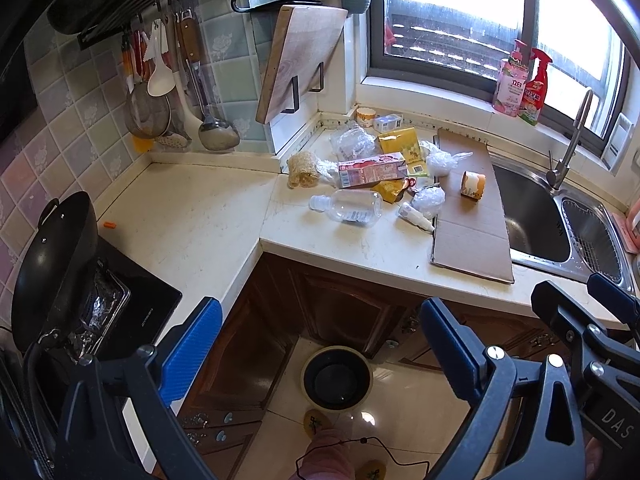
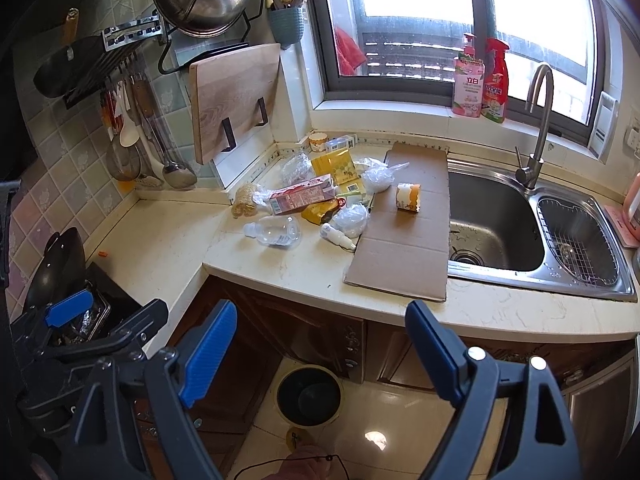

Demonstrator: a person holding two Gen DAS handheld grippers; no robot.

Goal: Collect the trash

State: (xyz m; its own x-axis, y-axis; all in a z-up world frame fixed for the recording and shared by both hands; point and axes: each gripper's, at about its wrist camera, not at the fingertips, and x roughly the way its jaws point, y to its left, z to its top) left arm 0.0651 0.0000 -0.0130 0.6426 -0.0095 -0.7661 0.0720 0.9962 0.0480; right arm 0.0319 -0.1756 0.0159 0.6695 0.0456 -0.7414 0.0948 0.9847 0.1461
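I had not yet picked anything up: my left gripper (image 1: pixel 320 344) and right gripper (image 2: pixel 322 354) both hung spread and empty above the floor, short of the counter (image 2: pixel 168 248). The trash lay heaped in the counter's corner near the window: a clear plastic bottle (image 2: pixel 276 230) nearest me, a pink carton (image 2: pixel 302 198), yellow wrappers (image 2: pixel 334 166), crumpled plastic bags (image 2: pixel 350 218) and an orange-and-white cup (image 2: pixel 408 197) on a flat sheet of cardboard (image 2: pixel 404 240). The bin (image 2: pixel 308 396) stood on the tiled floor below, directly under my tools. I judged the next move was a reach forward for the bottle, then 1 drop straight down. A steel sink (image 2: pixel 496 224) sat to the right.
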